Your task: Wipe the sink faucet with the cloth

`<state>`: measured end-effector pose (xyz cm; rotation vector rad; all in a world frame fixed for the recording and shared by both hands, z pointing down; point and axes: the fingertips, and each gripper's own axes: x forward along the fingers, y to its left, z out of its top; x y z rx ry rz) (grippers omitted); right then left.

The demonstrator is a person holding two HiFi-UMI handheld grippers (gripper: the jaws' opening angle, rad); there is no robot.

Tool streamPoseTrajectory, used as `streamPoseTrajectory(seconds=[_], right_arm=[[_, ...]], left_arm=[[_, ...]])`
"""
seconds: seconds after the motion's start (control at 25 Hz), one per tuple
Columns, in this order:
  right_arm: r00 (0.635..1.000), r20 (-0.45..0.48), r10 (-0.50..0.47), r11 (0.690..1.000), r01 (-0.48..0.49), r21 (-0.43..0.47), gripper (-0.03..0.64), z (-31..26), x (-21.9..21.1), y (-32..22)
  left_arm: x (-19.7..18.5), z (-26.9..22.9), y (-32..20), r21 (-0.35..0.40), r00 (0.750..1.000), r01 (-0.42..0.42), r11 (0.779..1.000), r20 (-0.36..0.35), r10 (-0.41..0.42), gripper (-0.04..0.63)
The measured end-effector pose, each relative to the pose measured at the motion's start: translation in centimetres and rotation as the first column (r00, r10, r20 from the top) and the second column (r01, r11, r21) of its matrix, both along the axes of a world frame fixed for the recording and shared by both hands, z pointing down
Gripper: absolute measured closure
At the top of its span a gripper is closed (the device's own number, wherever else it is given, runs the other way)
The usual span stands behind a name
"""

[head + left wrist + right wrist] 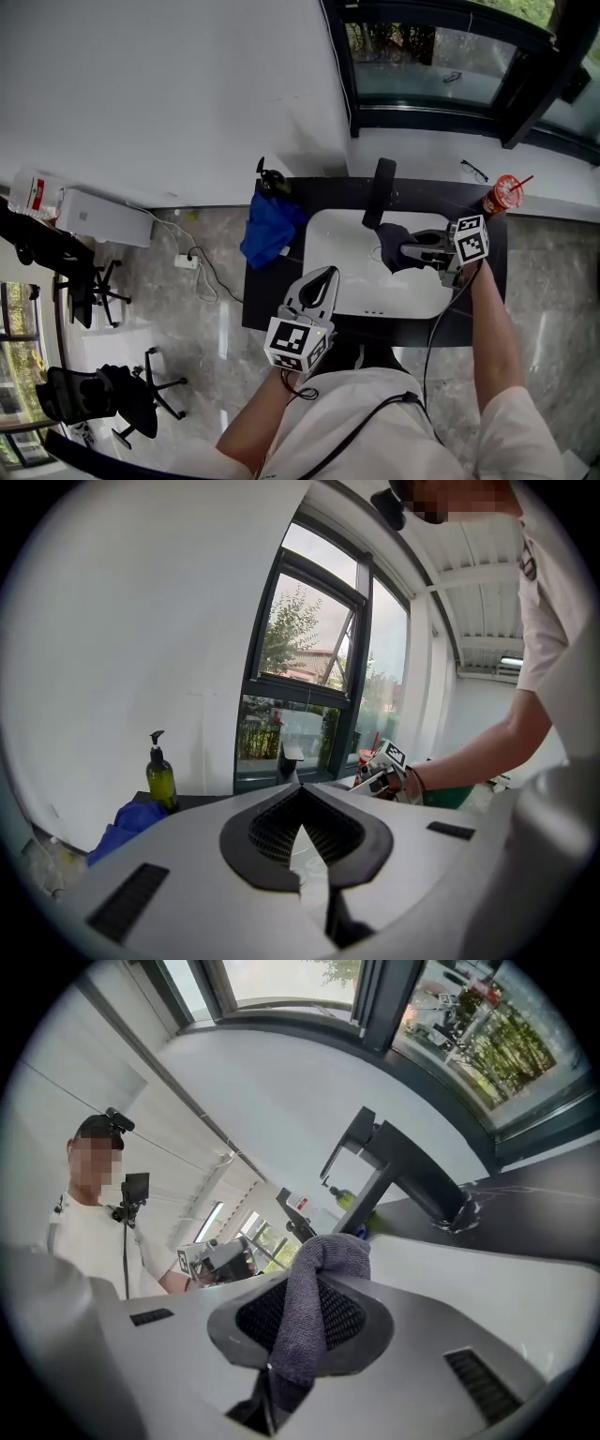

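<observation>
Left gripper [328,275] is hovering, jaws pressed together; right gripper [405,251] is clamping the cloth [314,1312], arm reaching forward.

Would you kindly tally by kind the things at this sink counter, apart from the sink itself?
Cloths: 2 (grey cloth, blue cloth)
Soap bottle: 1
Faucet: 1
Cup with straw: 1
Total: 5
</observation>
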<state>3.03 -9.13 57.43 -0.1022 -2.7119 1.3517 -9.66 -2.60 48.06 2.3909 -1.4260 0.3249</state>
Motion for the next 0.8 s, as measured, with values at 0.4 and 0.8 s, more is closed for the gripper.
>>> streamPoseTrajectory(seconds=[0.4,0.8], right_arm=[[0.948,-0.172,0.267,0.963,-0.255,0.089,0.56,3.0,1.9,-6.0],[0.982,-0.099,0.162,0.985,-0.155,0.077,0.56,2.1,-2.4,-6.8]], left_arm=[[0.8,-0.2,-0.4,-0.005,1.0,-0.009,1.0,-0.001,0.009,0.603],[-1.8,0.1,0.4,-0.019,0.998,0.049,0.999,0.027,-0.049,0.603]])
